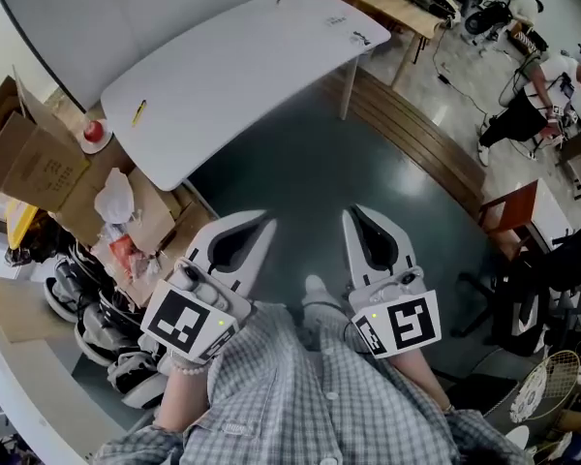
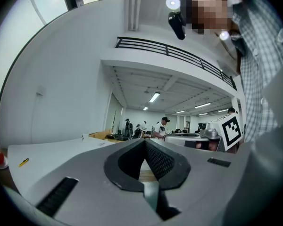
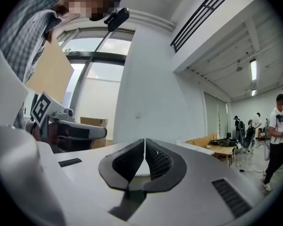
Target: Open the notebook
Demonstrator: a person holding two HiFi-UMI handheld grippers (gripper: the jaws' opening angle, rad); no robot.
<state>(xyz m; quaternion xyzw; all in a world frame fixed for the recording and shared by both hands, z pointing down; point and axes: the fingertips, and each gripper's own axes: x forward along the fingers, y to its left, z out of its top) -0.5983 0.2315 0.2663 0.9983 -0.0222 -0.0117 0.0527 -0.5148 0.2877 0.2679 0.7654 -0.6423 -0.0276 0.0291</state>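
Brown cardboard boxes [image 1: 34, 158] are stacked at the far left, and beside them the white table [image 1: 223, 66] runs up and away. It carries a small red thing on a white dish [image 1: 94, 130] at its near corner, a yellow pen [image 1: 137, 112] just beyond, and a dark scrap [image 1: 360, 37] at the far end. No notebook shows on it in any view, so I cannot place the task's thing. Now the left gripper [image 1: 266, 221]: it is held level over the dark floor, well short of the table, its jaws pressed together with nothing between them. The right gripper [image 1: 356, 213] is alongside it in the same state, pads meeting tip to tip and empty. By my reading the opening has not begun, and the work now is to find the notebook and approach it. Doing that well probably means spreading one pair of jaws before reaching the cover and catching its free edge, while the other gripper steadies the spine. The near side of the table is cut off behind the checked shirt [image 1: 300, 395], and the dark scrap is too small to identify.
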